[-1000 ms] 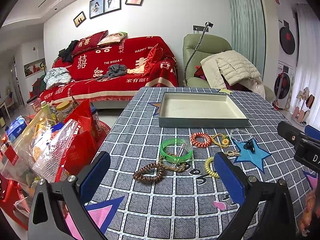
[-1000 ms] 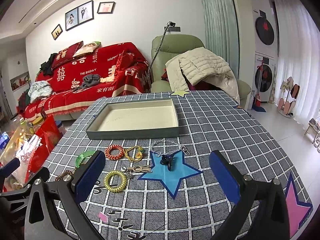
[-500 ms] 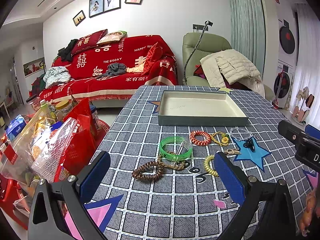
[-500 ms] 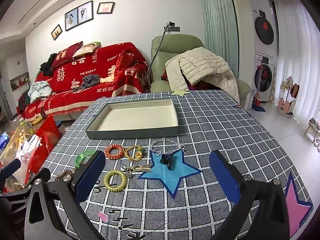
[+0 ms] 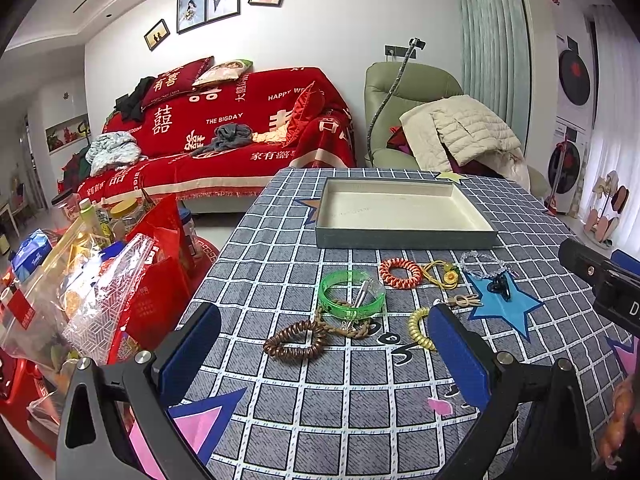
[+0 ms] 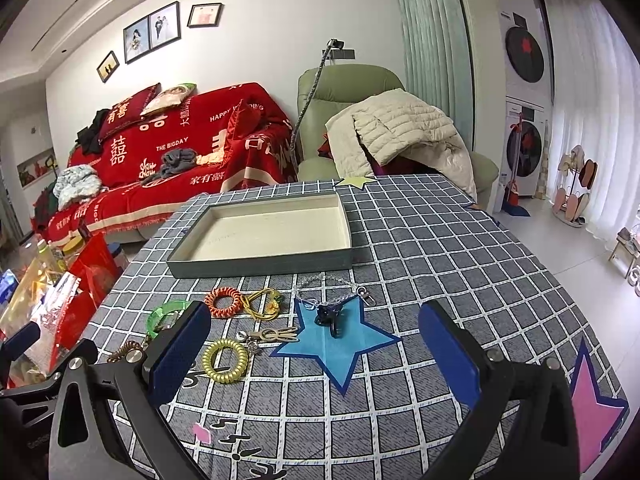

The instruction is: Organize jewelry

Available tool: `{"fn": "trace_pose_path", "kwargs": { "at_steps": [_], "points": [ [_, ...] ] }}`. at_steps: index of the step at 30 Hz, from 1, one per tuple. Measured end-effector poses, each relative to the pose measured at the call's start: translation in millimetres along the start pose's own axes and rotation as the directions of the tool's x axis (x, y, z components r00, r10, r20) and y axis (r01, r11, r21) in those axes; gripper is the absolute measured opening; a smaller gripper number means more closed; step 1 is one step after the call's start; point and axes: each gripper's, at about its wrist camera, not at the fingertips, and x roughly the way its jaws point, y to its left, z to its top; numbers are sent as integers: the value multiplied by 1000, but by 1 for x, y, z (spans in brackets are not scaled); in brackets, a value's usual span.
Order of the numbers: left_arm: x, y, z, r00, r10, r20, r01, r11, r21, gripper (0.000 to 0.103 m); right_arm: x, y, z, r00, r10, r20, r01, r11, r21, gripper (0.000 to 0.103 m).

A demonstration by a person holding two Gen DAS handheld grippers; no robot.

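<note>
Left wrist view shows the left gripper (image 5: 324, 354) with jaws wide apart and empty above a brown spiral hair tie (image 5: 295, 342), while the right gripper (image 6: 314, 354), equally spread, hovers near a yellow spiral hair tie (image 6: 224, 361), both short of the empty tray (image 6: 264, 236) on the checked tablecloth (image 6: 440, 248).

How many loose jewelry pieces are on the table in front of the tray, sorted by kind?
Spiral coil hair ties: 3 (orange, yellow, brown)
Bangles: 1 (green bangle)
Bead bracelets: 1 (clear bracelet)
Claw clips: 1 (dark clip)
Cord charms: 1 (yellow cord)
Braided cords: 1 (tan braid)
Keychains: 1 (beige keychain)
Total: 9; tray empty.
</note>
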Motion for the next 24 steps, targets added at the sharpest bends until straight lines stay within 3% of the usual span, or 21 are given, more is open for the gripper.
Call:
{"fn": "trace_pose_path", "kwargs": {
  "at_steps": [24],
  "points": [
    [3,1,-2,1000,-5,-7,5,1000,-1,103,2,-2,-1,1000,1,-5,-1,1000,2,103]
  ]
}}
